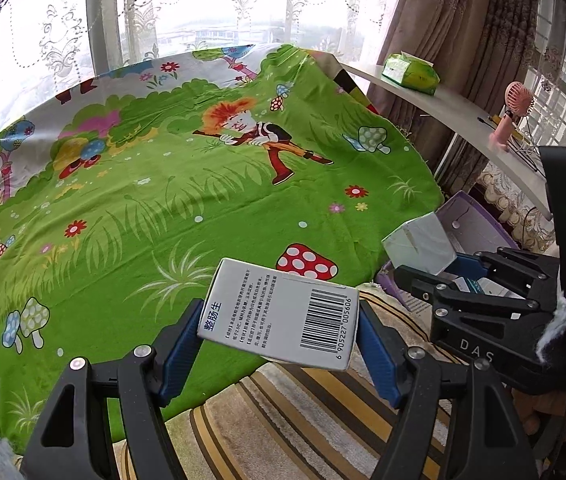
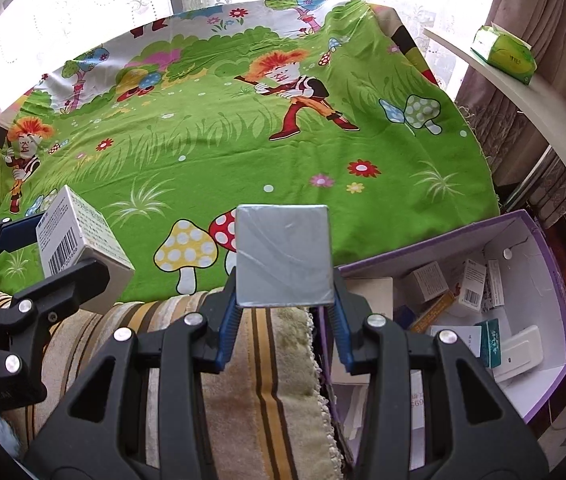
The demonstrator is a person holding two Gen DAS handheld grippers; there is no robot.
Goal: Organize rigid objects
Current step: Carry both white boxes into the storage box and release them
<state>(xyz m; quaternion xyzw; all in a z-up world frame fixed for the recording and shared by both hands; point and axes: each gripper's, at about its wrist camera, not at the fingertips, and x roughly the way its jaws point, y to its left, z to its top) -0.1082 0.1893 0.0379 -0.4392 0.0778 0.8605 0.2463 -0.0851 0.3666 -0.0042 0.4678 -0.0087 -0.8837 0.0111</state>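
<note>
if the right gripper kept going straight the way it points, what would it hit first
Probably the green cartoon cloth. The right gripper, shut on the grey box, aims down over the mushroom print; nothing else shows in that line, though depth is uncertain.

Domestic room, likely a bedroom. Evidence: cartoon-print sheet (image 1: 187, 200) centre; lace curtains (image 1: 55, 40) over the window at 12 o'clock; tissue pack (image 1: 411, 73) and handheld fan (image 1: 513, 114) on the shelf (image 1: 463, 120) at 2 o'clock.

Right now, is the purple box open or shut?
Open. The purple box has no lid over it in the right wrist view; its white inside shows, with several small cartons lying loose in it.
</note>
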